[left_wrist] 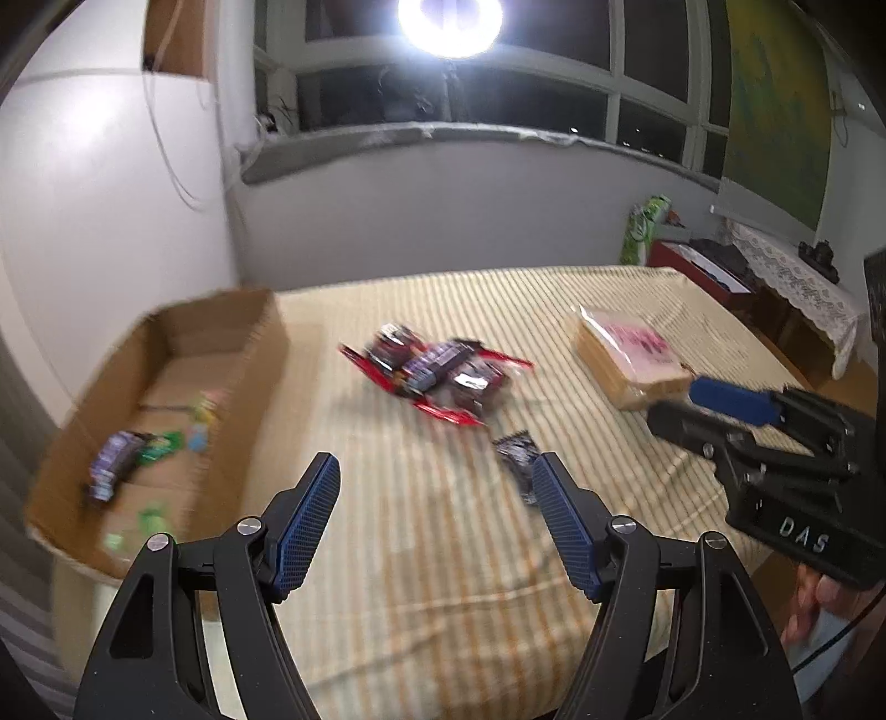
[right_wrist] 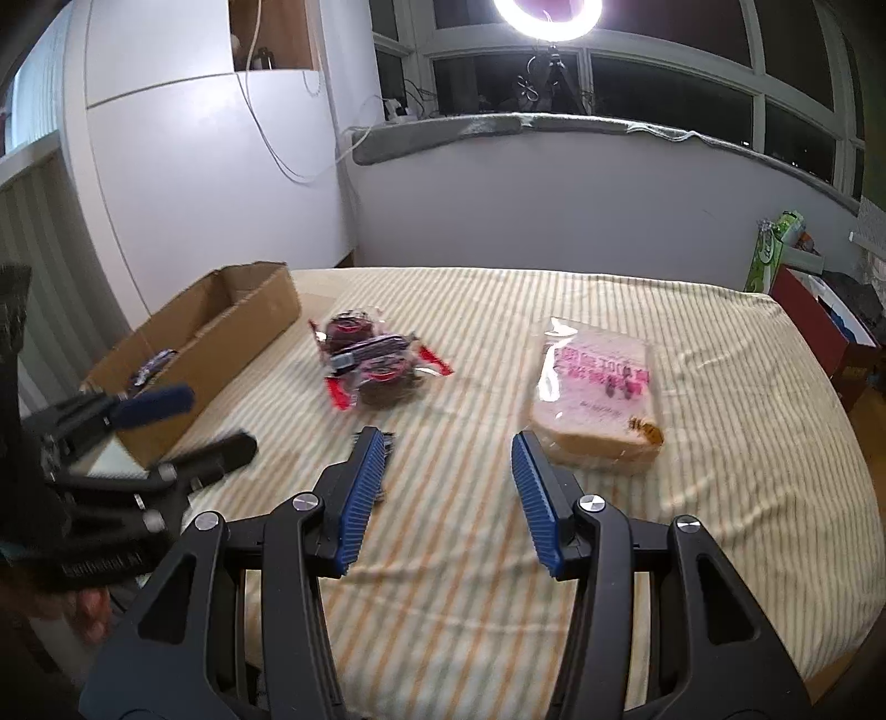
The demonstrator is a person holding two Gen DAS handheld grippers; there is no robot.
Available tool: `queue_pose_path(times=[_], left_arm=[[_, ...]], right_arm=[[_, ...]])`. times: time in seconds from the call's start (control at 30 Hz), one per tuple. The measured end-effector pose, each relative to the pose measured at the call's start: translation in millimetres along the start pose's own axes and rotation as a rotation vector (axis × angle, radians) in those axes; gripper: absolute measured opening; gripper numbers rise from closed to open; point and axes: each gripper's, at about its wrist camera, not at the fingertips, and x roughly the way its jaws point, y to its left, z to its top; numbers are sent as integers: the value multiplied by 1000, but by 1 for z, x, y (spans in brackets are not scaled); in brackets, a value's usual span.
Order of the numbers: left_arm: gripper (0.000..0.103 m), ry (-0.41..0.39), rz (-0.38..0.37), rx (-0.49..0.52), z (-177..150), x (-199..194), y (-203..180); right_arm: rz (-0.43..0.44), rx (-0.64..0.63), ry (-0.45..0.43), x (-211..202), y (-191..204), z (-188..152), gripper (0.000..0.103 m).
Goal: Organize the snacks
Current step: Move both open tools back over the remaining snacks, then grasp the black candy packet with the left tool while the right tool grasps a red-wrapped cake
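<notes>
Snacks lie on a table covered with a striped cloth [right_wrist: 692,498]; a pile of red and dark packets [left_wrist: 437,376] sits near the middle of it, and one small dark packet [left_wrist: 518,462] lies apart, closer to the grippers. A cardboard box [left_wrist: 232,332] stands at the left side of the table; inside it are a purple packet [left_wrist: 113,465] and some green and light small sweets [left_wrist: 160,448], blurred in the left wrist view. A bag of sliced bread [right_wrist: 601,387] with pink print lies on the right part of the cloth, well apart from the pile.

The left gripper [left_wrist: 437,487] hovers above the near part of the table with its jaws spread wide and nothing between them; the small dark packet is just beside its right finger, and whether they touch cannot be told. The right gripper [right_wrist: 448,459] is also spread wide and holds nothing; its right finger is near the front corner of the bread bag, and the small dark packet is partly hidden behind its left finger. A ring light [right_wrist: 545,14] shines by the window behind the table.
</notes>
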Motion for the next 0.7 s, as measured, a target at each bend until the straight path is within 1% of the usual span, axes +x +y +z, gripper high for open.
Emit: queue_pose_path(times=[0.03, 0.07, 0.13, 0.23, 0.3, 0.43, 0.57, 0.63, 0.7], left_arm=[[72, 19, -17, -8, 0, 8, -3], [72, 31, -31, -14, 0, 14, -5], [72, 53, -61, -27, -1, 27, -11], [72, 73, -87, -38, -2, 42, -18], [72, 90, -83, -43, -2, 52, -20], [72, 116, -102, -77, -2, 65, -21], [72, 129, -101, -70, -5, 72, -24], [72, 123, -93, -62, -6, 74, -27], [72, 122, -81, -48, -6, 75, -29]], right_arm=[[1, -10, 8, 4, -2, 3, 59], [3, -21, 9, 9, -4, 7, 69], [25, -29, 16, 18, -11, 16, 74], [62, -60, 50, 35, -15, 30, 74], [76, -78, 62, 46, -16, 40, 74], [132, -115, 93, 67, -7, 56, 74], [186, -171, 148, 92, 8, 63, 74], [219, -184, 175, 103, 13, 63, 74], [231, -199, 203, 115, 19, 62, 74]])
